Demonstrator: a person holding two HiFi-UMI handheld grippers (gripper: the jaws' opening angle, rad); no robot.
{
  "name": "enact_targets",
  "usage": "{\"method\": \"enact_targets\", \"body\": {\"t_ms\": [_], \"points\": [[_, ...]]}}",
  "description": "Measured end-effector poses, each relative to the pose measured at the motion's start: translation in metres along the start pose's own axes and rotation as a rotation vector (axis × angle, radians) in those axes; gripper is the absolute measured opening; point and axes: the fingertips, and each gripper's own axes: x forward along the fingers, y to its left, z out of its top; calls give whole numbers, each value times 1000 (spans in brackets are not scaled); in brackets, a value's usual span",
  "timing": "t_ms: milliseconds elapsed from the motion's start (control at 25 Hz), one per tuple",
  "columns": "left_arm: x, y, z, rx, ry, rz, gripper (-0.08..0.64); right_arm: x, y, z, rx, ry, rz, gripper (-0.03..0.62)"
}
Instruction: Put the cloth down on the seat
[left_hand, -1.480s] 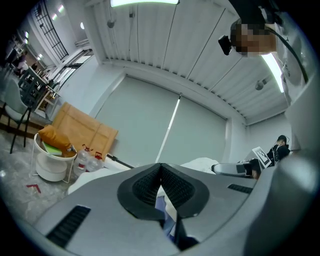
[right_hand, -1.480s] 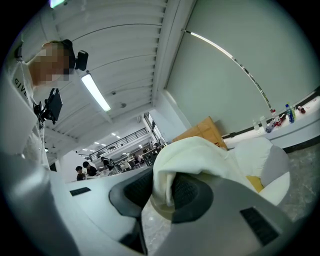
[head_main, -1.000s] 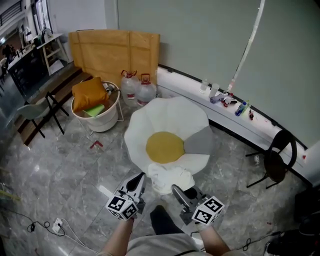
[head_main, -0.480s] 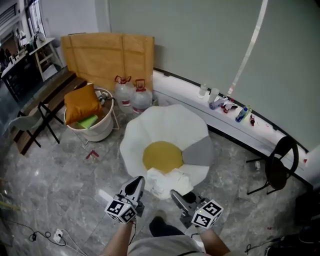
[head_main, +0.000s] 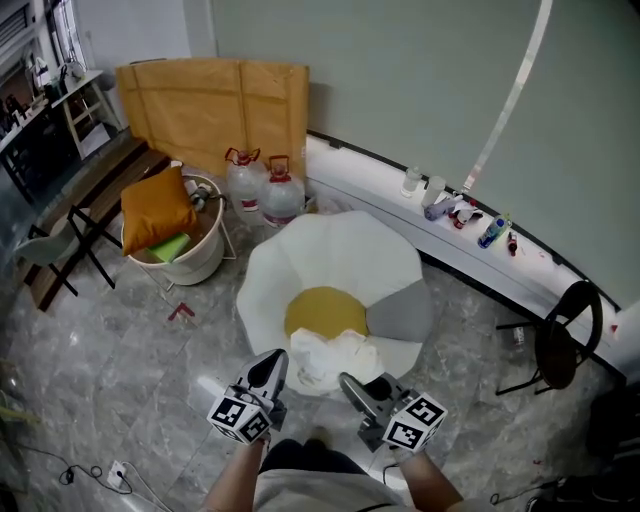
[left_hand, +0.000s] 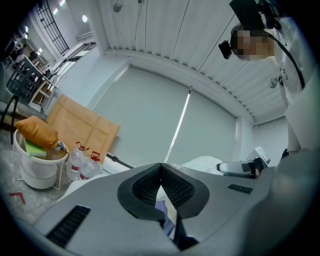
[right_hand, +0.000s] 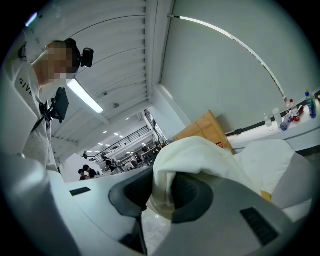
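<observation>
the right gripper (head_main: 350, 383) clamps a fold of the white cloth (head_main: 335, 352); the left gripper (head_main: 272, 362) has its jaws together just beside it. the cloth hangs over the near rim of the seat (head_main: 330, 262), whose yellow centre (head_main: 318, 308) lies straight ahead.

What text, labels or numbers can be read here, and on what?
"GIV…": print on the person's shirt, rest cut off, reading unsure.
Marker cubes: black-and-white square codes, no words.
Water jugs: labels too small to read.
Bottles on the ledge: too small.
Red sticker on the cardboard: too small.
Cloth, seat: no print.
</observation>
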Motion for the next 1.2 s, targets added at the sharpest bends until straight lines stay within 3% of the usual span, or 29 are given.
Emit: {"method": "enact_targets", "body": {"t_ms": [320, 600, 1200], "points": [[41, 31, 10, 5, 29, -22, 14, 34, -31, 26, -2, -25, -4, 95], [80, 75, 5, 13, 65, -64, 14, 68, -65, 32, 2, -36, -60, 95], [168, 172, -11, -45, 151, -158, 14, 154, -161, 42, 21, -77, -202, 95]]}}
